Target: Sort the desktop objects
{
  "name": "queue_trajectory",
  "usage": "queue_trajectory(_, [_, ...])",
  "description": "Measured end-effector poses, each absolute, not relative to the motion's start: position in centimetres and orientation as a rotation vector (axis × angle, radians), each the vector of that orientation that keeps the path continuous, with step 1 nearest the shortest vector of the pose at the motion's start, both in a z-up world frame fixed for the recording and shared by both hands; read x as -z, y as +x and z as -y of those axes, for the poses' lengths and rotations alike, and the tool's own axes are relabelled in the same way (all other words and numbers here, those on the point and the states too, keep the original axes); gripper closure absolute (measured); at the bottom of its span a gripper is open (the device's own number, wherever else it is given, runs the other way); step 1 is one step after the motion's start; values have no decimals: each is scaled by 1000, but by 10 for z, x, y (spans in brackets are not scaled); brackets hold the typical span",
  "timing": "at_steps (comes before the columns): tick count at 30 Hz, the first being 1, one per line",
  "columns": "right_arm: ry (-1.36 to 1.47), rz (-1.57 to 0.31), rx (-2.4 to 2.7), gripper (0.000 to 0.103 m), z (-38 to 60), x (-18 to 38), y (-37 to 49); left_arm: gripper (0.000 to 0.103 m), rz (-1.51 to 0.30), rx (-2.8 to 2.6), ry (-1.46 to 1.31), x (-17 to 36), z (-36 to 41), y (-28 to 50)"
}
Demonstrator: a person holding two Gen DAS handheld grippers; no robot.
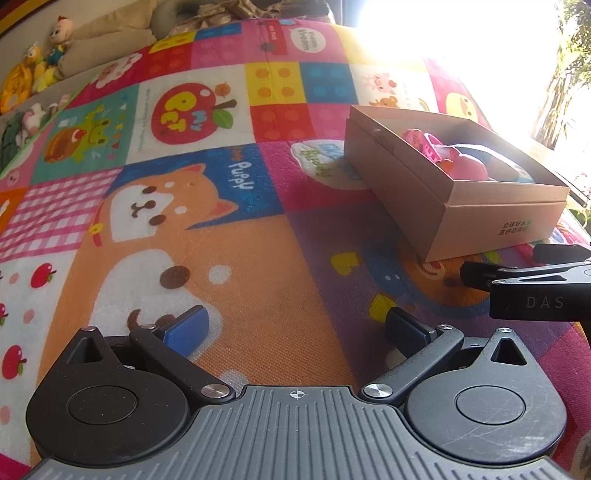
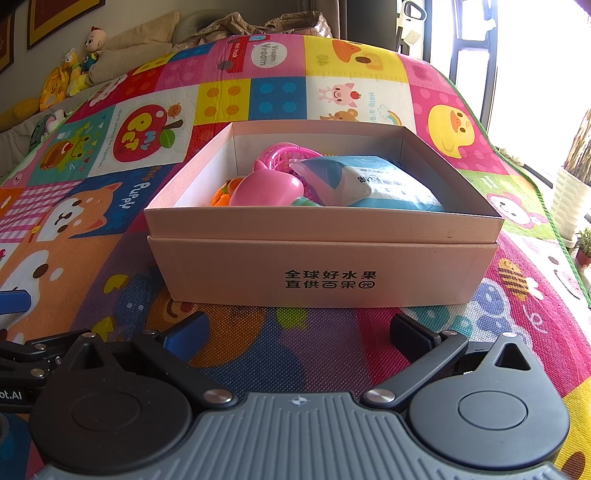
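A tan cardboard box (image 2: 325, 273) stands open on the colourful play mat (image 2: 92, 206), straight ahead of my right gripper (image 2: 299, 332). Inside lie a pink plastic toy (image 2: 269, 188), a pink basket-like piece (image 2: 284, 157), an orange toy (image 2: 221, 195) and a blue-and-white packet (image 2: 380, 181). The right gripper is open and empty, just short of the box's front wall. My left gripper (image 1: 295, 325) is open and empty over the mat, with the box (image 1: 480, 214) to its right and the pink toy (image 1: 463, 164) showing inside.
Stuffed toys (image 2: 70, 77) and cushions (image 2: 136, 44) lie beyond the mat's far left edge. A bright window (image 2: 476, 33) and potted plants (image 2: 583, 243) are to the right. The right gripper's side (image 1: 528, 288) shows at the left wrist view's right edge.
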State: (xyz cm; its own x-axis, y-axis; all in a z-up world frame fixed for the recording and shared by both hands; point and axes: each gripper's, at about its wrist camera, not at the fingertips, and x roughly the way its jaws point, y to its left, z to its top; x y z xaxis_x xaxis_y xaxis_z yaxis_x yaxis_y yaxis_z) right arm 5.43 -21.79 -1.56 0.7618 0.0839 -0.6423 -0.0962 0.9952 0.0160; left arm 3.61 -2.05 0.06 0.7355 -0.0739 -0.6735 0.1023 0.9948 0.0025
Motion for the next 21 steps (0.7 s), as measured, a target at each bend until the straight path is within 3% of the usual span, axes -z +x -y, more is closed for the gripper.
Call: queue_trajectory(21, [-19, -698, -98, 0, 218, 16, 54, 0, -728, 115, 17, -2, 16, 34])
